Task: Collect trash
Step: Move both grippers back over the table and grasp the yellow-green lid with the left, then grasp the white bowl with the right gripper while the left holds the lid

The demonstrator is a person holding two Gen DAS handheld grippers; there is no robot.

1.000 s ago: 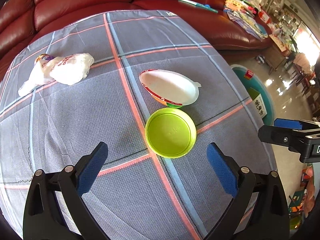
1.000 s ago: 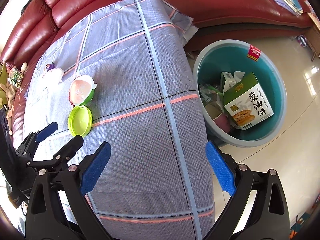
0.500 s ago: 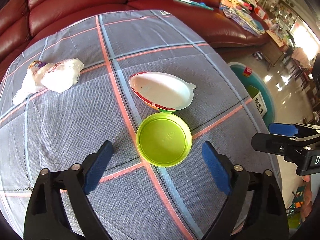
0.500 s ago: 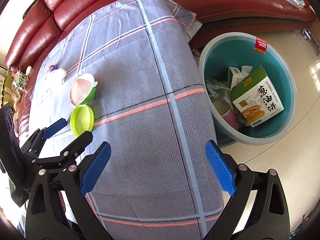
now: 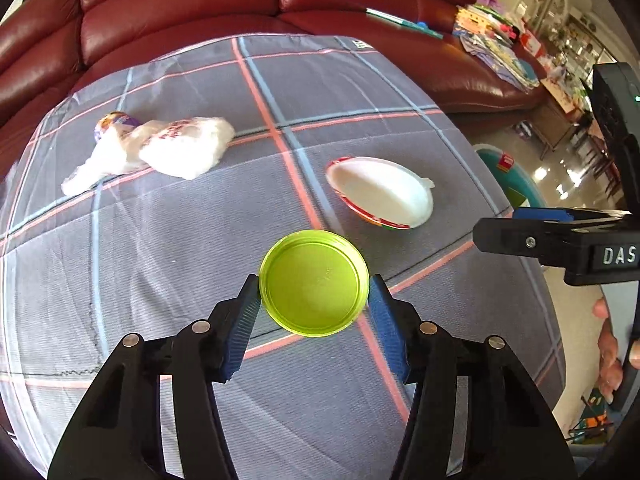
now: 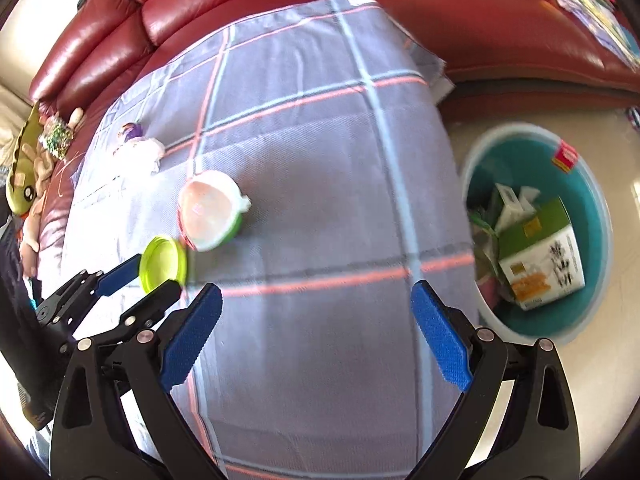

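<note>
While left gripper [image 5: 314, 294] closing on green lid [image 5: 314, 282] above bench [image 5: 160, 260], right gripper [image 6: 316, 320] open, empty; bowl [image 5: 382, 194], plastic bag [image 5: 160, 152] uncollected; box [image 6: 540, 252] already in bin [image 6: 600, 216].

Left gripper [image 5: 314, 294] jaws have just been closing and now pinch the green lid [image 5: 314, 282], previously loose between wide pads. Lid lifted clear of the bowl [image 5: 382, 192].

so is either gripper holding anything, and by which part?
Left gripper, which has just been closing, clamps the round lime-green plastic lid by opposite edges of its rim. Right gripper is open and empty.
</note>
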